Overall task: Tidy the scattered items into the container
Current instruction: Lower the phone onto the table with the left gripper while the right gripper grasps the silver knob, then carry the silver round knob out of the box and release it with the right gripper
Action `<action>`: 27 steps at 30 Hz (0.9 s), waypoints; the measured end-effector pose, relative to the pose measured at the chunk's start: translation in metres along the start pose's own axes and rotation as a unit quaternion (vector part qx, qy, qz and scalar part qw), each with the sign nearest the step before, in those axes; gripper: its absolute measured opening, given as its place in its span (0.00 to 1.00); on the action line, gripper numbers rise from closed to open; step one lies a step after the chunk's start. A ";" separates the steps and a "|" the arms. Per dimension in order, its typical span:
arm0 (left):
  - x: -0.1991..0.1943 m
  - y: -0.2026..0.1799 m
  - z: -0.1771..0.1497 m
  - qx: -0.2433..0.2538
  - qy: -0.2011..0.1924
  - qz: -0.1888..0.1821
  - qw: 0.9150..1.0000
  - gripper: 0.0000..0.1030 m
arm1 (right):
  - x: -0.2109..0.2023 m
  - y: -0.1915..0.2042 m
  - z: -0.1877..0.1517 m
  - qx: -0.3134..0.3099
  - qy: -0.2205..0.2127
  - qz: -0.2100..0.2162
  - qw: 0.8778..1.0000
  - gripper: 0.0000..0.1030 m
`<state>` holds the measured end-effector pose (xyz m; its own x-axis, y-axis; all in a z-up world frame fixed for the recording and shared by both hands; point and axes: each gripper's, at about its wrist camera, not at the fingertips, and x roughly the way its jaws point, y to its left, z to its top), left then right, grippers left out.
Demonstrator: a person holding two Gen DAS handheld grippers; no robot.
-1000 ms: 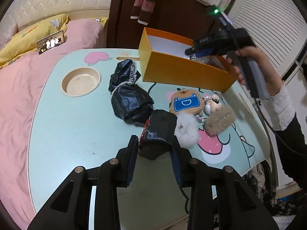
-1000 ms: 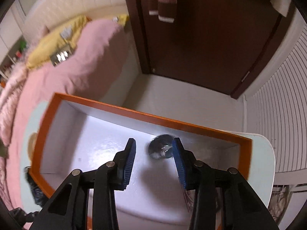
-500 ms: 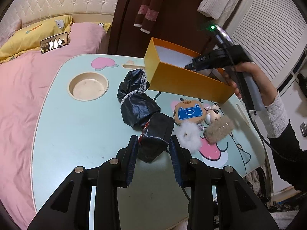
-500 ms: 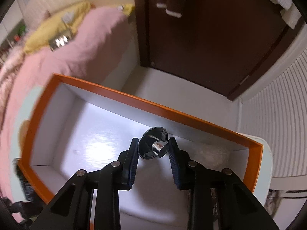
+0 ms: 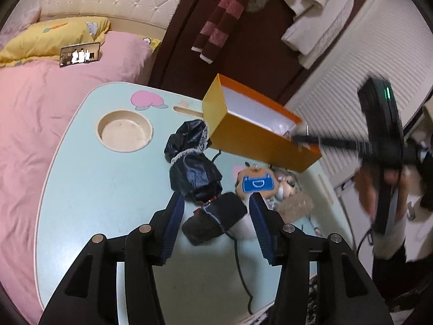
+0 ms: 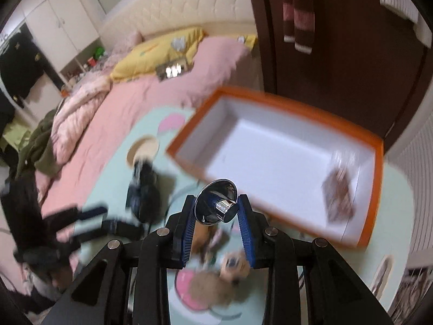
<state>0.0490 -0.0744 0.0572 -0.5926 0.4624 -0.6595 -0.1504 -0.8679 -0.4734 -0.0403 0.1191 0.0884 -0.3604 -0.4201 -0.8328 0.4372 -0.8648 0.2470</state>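
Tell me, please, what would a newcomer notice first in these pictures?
Probably the orange box at the far side of the mint table, white inside and nearly empty. Next, the shiny metal knob pinched in the right claw, in front of the box rather than inside it. Then the dark pouch between the fingers of the open left claw, with a black bundle and plush toys just beyond.

The only readable mark is a white letter "D" on the blue patch [image 5: 256, 183] of a small brown plush toy [image 5: 255, 181] lying toward the worktop's [image 5: 89, 178] right edge, below the orange box. No other text, brand or number is legible.
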 end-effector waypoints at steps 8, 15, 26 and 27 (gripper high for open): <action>0.004 0.006 0.005 -0.018 0.001 0.013 1.000 0.49 | 0.012 0.006 -0.045 0.004 0.006 -0.001 1.000 0.29; 0.001 0.003 0.015 -0.013 0.001 0.018 1.000 0.49 | 0.032 0.010 -0.058 0.006 0.012 -0.007 1.000 0.32; 0.009 -0.039 0.056 0.049 0.006 0.000 0.999 0.49 | -0.019 -0.028 -0.061 0.099 -0.096 0.012 0.990 0.58; 0.010 -0.049 0.064 0.062 0.002 -0.002 0.998 0.49 | -0.022 -0.035 -0.063 0.112 -0.098 0.010 0.989 0.58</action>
<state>-0.0006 -0.0391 0.1107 -0.5884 0.4666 -0.6604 -0.2505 -0.8817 -0.3998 0.0041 0.1761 0.0671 -0.5151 -0.4642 -0.7205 0.2598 -0.8857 0.3849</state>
